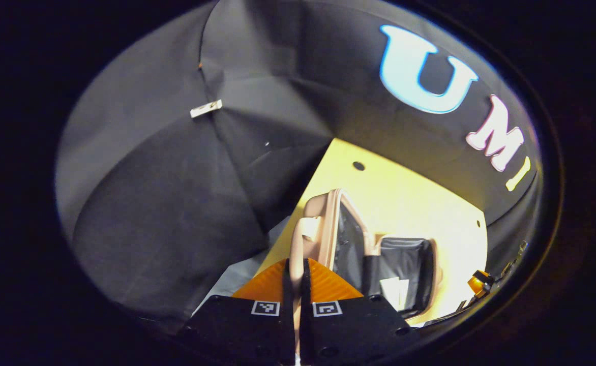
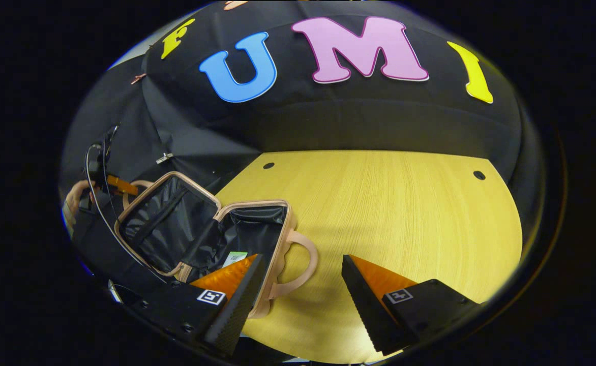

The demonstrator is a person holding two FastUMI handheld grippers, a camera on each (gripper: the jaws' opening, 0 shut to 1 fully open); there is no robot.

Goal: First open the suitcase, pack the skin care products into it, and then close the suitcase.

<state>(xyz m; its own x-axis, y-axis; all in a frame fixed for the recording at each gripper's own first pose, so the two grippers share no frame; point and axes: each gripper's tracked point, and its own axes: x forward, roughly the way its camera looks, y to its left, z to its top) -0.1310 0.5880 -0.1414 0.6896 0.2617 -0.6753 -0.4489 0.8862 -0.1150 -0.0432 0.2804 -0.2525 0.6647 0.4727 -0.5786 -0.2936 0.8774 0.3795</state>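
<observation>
A small pink suitcase (image 2: 277,223) with black lining lies open on the yellow table (image 2: 389,203). Its lid (image 2: 168,223) stands tilted up at the left. My left gripper (image 1: 296,274) is shut on the pink handle (image 1: 303,239) of the lid; in the right gripper view it sits at the far left (image 2: 120,185), held by a hand (image 2: 74,201). My right gripper (image 2: 303,258) hangs open over the front handle (image 2: 305,264) of the suitcase base, holding nothing. A white and green flat item (image 2: 234,258) lies in the base; I cannot tell what it is.
The table's wooden top stretches to the right and back of the suitcase, with small round holes (image 2: 479,175) near its far edge. Black cloth walls close the booth behind and to the left. The right gripper (image 1: 481,282) appears small past the open suitcase (image 1: 405,264) in the left gripper view.
</observation>
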